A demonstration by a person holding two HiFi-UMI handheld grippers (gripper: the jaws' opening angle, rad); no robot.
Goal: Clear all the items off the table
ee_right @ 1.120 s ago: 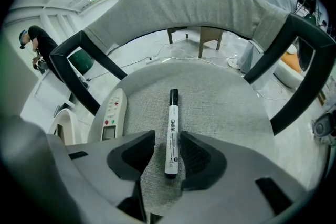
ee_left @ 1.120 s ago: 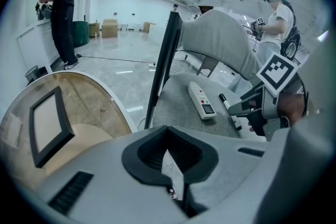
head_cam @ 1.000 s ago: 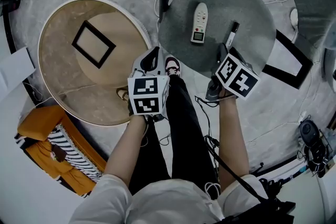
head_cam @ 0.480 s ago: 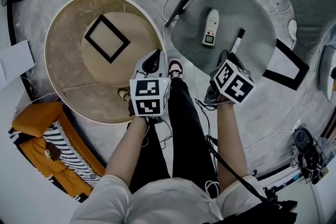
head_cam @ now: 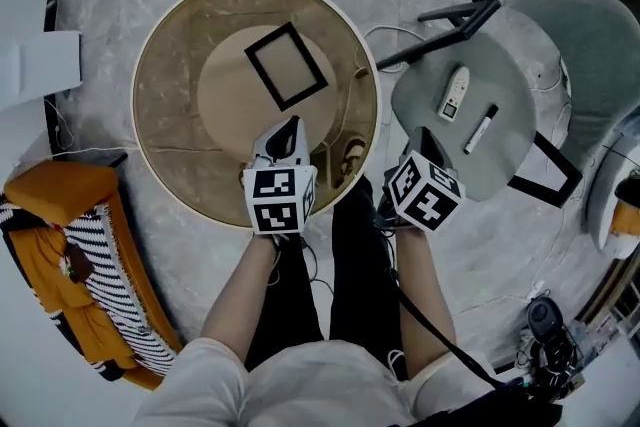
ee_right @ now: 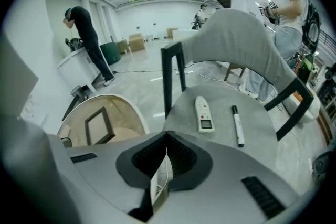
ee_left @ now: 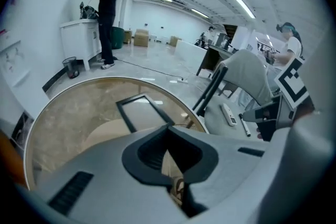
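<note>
A round glass-topped table [head_cam: 160,145] carries a flat black square frame [head_cam: 287,65]. My left gripper [head_cam: 290,123] hovers over the table's near edge, just short of the frame [ee_left: 142,110], jaws shut and empty. To the right, a grey chair seat [head_cam: 510,165] holds a white remote [head_cam: 455,93] and a black-capped marker [head_cam: 481,128]. My right gripper [head_cam: 421,141] hangs at the seat's near edge, apart from both, jaws shut on nothing. The right gripper view shows the remote [ee_right: 203,114] and marker [ee_right: 238,126] lying ahead of the jaws.
An orange and striped bundle [head_cam: 60,245] lies on the floor at the left. Cables trail over the marble floor, with black gear [head_cam: 545,335] at the bottom right. The chair's black frame [head_cam: 450,20] stands between table and seat. Two people stand in the background.
The head view has swung left, so the table now sits in the middle. My left gripper has come over the table's near edge. The right gripper has drawn back from the marker.
</note>
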